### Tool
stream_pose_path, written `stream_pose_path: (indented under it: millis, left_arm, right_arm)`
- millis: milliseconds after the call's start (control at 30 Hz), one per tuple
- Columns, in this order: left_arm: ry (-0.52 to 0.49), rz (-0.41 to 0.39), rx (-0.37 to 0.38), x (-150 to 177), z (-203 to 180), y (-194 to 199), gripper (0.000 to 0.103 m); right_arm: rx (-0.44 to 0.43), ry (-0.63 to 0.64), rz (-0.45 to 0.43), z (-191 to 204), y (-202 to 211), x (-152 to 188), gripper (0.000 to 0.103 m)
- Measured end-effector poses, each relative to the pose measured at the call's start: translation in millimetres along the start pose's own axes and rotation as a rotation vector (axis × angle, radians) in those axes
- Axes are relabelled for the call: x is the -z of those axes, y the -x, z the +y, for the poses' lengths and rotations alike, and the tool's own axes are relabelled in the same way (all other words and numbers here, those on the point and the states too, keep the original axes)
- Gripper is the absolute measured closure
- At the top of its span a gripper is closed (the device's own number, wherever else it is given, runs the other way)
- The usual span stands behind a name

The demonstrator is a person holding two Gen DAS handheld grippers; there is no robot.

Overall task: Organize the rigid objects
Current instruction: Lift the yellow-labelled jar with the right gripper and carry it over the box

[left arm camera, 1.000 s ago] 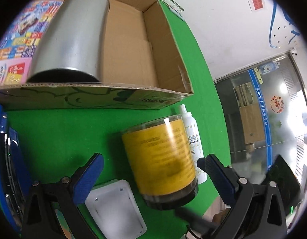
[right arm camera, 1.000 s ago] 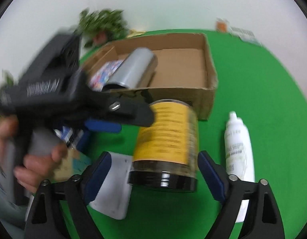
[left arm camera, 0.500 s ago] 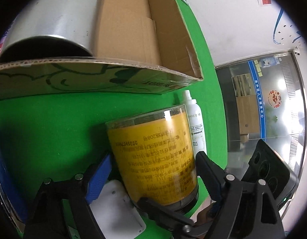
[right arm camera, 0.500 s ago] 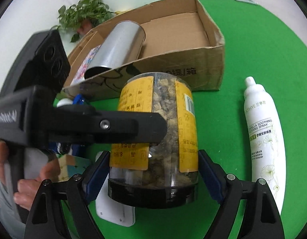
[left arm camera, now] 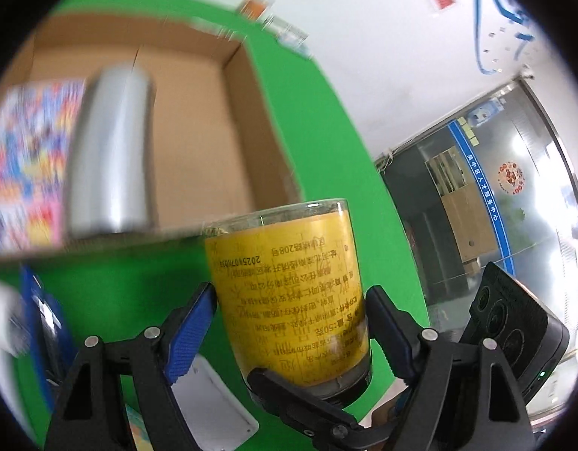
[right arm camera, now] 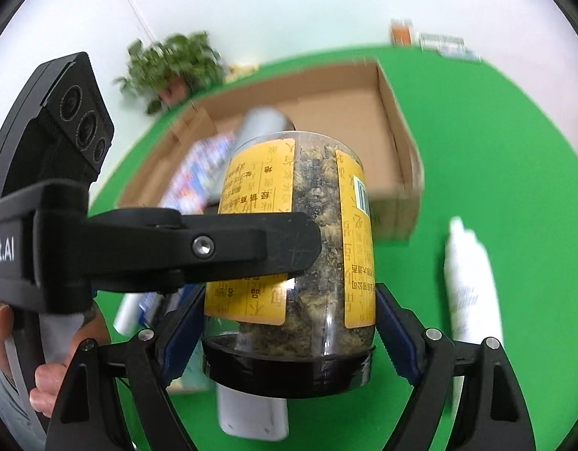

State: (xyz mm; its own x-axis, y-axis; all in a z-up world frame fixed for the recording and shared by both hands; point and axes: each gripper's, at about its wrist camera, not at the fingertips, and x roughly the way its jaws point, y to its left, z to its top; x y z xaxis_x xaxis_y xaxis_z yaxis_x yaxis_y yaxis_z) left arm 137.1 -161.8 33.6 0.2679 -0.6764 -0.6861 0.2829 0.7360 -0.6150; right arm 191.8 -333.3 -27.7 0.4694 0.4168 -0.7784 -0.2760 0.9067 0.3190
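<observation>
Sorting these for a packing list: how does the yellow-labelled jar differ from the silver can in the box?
The yellow-labelled jar is clear with a black lid and visible contents; the silver can is plain opaque metal. The jar is held outside the cardboard box by both grippers; the can lies on its side inside it. Both are cylinders.

One jar point(right arm camera: 294, 251), one box point(left arm camera: 198, 120), two bottles point(right arm camera: 471, 282)

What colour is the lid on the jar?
Black, clearest in the right wrist view: the jar has a black lid.

Green desk point(right arm camera: 495, 143) w/ cardboard box point(right arm camera: 397, 158), white spray bottle point(right arm camera: 473, 285) lying rt of it, flat white device point(right arm camera: 251, 417) nr front edge.
</observation>
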Motion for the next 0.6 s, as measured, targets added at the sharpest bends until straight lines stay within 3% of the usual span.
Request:
stream_pose_path:
  millis: [233,433,600]
  left_arm:
    - [-0.061,-0.057,-0.016,-81,-22,42,0.022]
    - [-0.041,-0.029,-0.034,-134,-15,46,0.022]
    - [0.010,0.019,-0.052,-161,0,28,0.022]
  right_arm:
    - [0.001,0.056,-0.102,21,26,-87,0.020]
    - [-0.019,0.045,-0.052,27,17,-154,0.020]
    - [-0.028,0.026,0.014,22,0,-183,0.020]
